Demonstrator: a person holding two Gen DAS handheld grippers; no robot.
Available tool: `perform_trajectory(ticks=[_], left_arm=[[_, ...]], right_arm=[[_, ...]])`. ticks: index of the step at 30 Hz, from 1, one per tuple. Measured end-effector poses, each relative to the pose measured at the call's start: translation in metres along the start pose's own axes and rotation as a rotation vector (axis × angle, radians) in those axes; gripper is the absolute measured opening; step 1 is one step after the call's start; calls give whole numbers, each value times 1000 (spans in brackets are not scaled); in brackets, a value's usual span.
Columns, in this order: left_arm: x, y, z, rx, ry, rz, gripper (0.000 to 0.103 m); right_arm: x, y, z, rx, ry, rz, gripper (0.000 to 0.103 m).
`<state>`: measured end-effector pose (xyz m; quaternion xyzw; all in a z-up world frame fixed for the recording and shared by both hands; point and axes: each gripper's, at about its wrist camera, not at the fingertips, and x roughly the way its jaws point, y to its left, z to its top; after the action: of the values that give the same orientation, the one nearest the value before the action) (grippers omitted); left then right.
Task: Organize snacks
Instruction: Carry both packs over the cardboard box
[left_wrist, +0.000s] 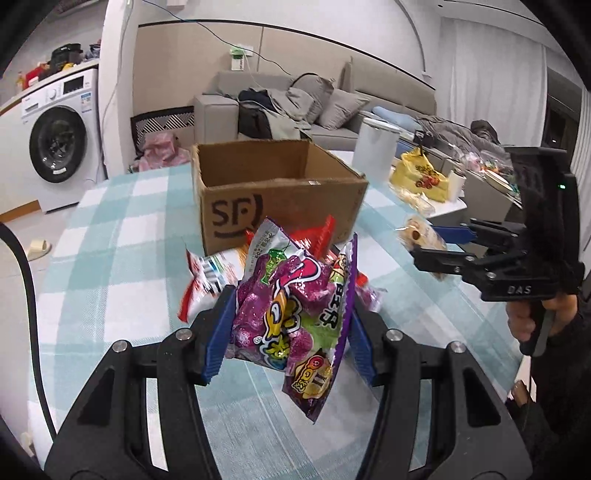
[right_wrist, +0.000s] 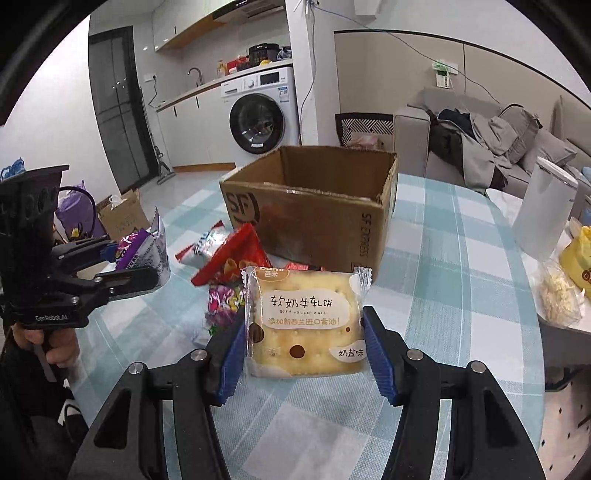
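Left gripper (left_wrist: 291, 325) clenching purple candy bag (left_wrist: 295, 314), holding it above checked tablecloth (left_wrist: 110, 258). Right gripper (right_wrist: 304, 350) gripping nougat cracker packet (right_wrist: 304, 325) between blue pads. Open cardboard box (right_wrist: 314, 206) sitting behind loose snack pile (right_wrist: 229, 258).

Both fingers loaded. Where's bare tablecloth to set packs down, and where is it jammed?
Free: the checked tablecloth left of the cardboard box, and the stretch right of the box toward the white canister. The box interior looks empty. Crowded: the snack pile directly in front of the box, and the side table with the yellow bag.
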<state>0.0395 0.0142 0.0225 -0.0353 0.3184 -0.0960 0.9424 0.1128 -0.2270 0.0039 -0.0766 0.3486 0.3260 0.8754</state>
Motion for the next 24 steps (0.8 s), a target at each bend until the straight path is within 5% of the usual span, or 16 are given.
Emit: perform_trajectory(ticks=[24], left_arm=[[25, 10, 82, -31, -89, 69, 53]], right_arm=[[2, -12, 64, 126, -101, -10, 60]])
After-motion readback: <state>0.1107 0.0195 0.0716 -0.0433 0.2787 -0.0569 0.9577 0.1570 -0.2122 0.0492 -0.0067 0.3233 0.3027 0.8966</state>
